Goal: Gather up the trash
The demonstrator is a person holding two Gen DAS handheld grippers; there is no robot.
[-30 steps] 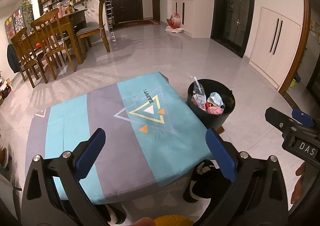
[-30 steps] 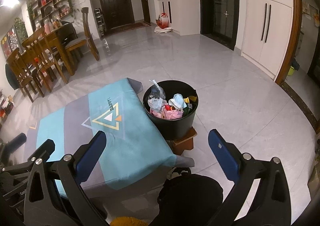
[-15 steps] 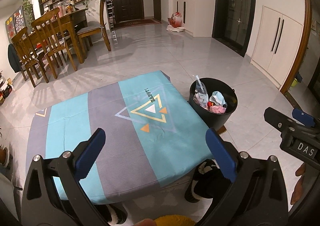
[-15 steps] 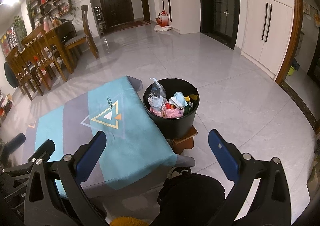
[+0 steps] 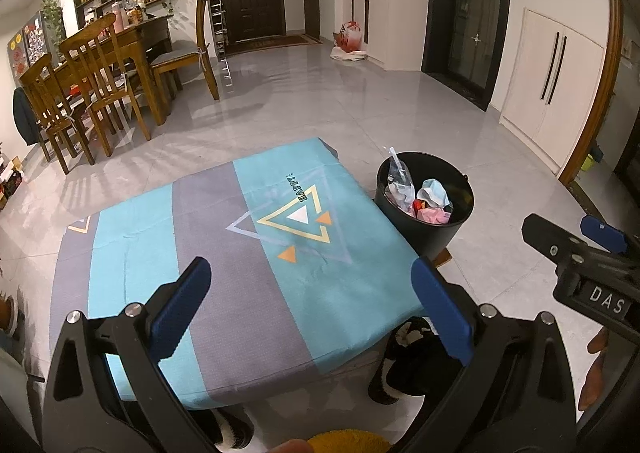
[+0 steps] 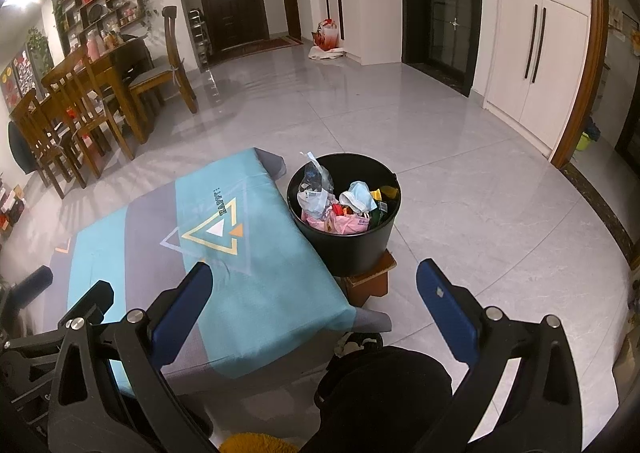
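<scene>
A black bucket [image 5: 440, 231] stands beside the right edge of a low table with a teal and grey cloth [image 5: 224, 253]. It holds trash: a clear plastic bag [image 6: 314, 183], a blue face mask [image 6: 360, 193] and pink wrappers [image 6: 340, 225]. In the right wrist view the bucket [image 6: 352, 249] rests on a small wooden stool [image 6: 370, 279]. My left gripper [image 5: 310, 299] is open and empty above the table's near edge. My right gripper [image 6: 314, 297] is open and empty, held back from the bucket. It also shows at the right of the left wrist view [image 5: 576, 249].
A wooden dining table with chairs [image 5: 100, 85] stands far left. White cupboards [image 5: 552, 77] and dark doors line the right wall. A red bag [image 5: 350, 41] sits on the floor near the back. My knees and slippers [image 6: 380, 385] are under the table's near edge.
Both views have barely shifted. The bucket sits slightly lower in the right wrist view. Both grippers stay open and empty.
</scene>
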